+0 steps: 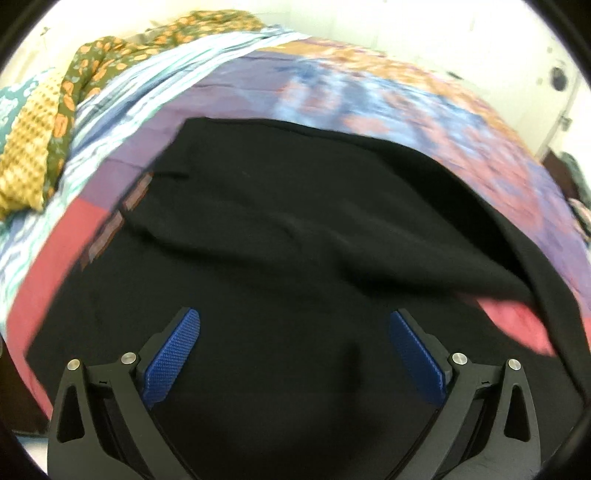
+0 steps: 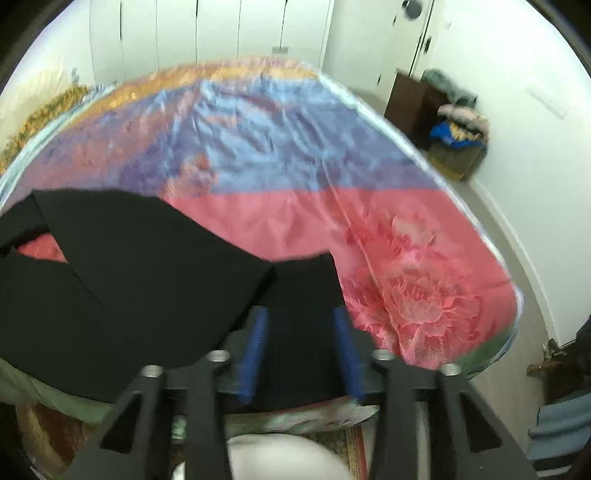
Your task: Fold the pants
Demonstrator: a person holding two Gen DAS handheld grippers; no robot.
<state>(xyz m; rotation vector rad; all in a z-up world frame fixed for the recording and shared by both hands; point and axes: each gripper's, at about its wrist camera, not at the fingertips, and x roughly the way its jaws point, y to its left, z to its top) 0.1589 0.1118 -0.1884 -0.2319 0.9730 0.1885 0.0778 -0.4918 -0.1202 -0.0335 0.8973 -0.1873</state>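
Note:
Black pants (image 1: 277,221) lie spread and partly folded on a pink, purple and blue bedspread (image 1: 369,92). My left gripper (image 1: 294,315) hovers low over the black cloth, its blue pads (image 1: 173,358) far apart and nothing between them. In the right wrist view the pants (image 2: 147,258) run in from the left, and one leg end (image 2: 306,280) lies flat near the bed's front edge. My right gripper (image 2: 300,310) stands partly open over that leg end. The cloth shows between its blue pads (image 2: 255,347), which do not press on it.
Patterned green-orange cloth (image 1: 92,66) and a yellow cloth (image 1: 29,147) are heaped at the bed's far left. Right of the bed are bare floor (image 2: 498,229), a basket of clothes (image 2: 458,140) and a brown cabinet (image 2: 406,103). White wardrobe doors (image 2: 221,29) stand behind the bedspread (image 2: 295,147).

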